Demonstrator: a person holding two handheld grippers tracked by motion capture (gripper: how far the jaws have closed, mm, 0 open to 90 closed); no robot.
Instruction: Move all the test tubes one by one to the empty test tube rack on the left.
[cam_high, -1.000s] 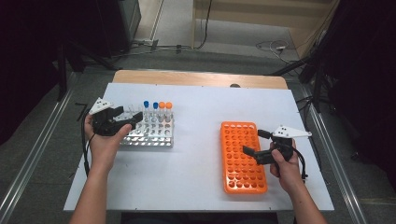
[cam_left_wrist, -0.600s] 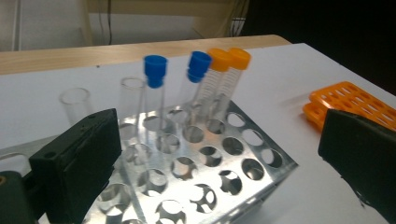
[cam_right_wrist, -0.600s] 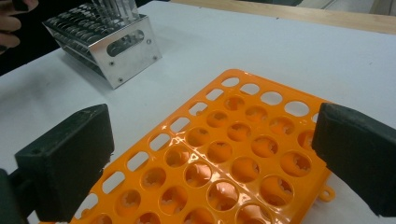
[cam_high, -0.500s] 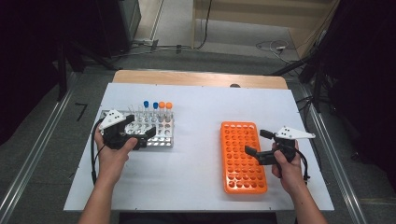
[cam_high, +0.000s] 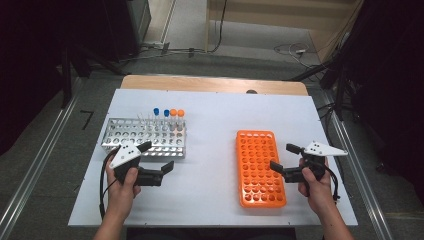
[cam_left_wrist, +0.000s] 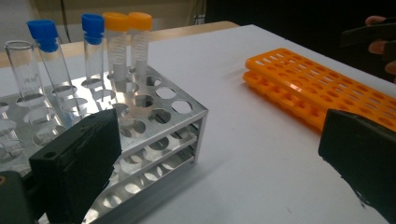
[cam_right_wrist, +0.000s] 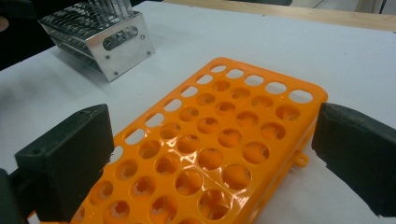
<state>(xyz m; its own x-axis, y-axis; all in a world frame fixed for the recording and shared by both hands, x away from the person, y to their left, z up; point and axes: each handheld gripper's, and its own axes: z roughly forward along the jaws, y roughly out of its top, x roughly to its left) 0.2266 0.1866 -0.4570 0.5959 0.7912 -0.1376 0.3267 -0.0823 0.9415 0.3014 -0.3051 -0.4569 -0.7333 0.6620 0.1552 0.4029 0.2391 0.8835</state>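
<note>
On the white worktop (cam_high: 210, 125), an empty orange rack (cam_high: 259, 167) lies lengthwise beside the right tool (cam_high: 286, 161), jaws spread. The metal rack (cam_high: 145, 138) holds capped tubes (cam_high: 167, 119) upright along its far row, up and right of the nearer left tool (cam_high: 159, 159), just opened wide, empty.

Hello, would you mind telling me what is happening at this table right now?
A person sits at a white table with a two-jaw gripper in each hand. The left gripper, jaws just opened wide and empty, sits at the near corner of the metal tube rack, which holds blue-capped tubes, orange-capped tubes and an uncapped one. The right gripper, also open and empty, waits over the right edge of the empty orange rack.
</note>
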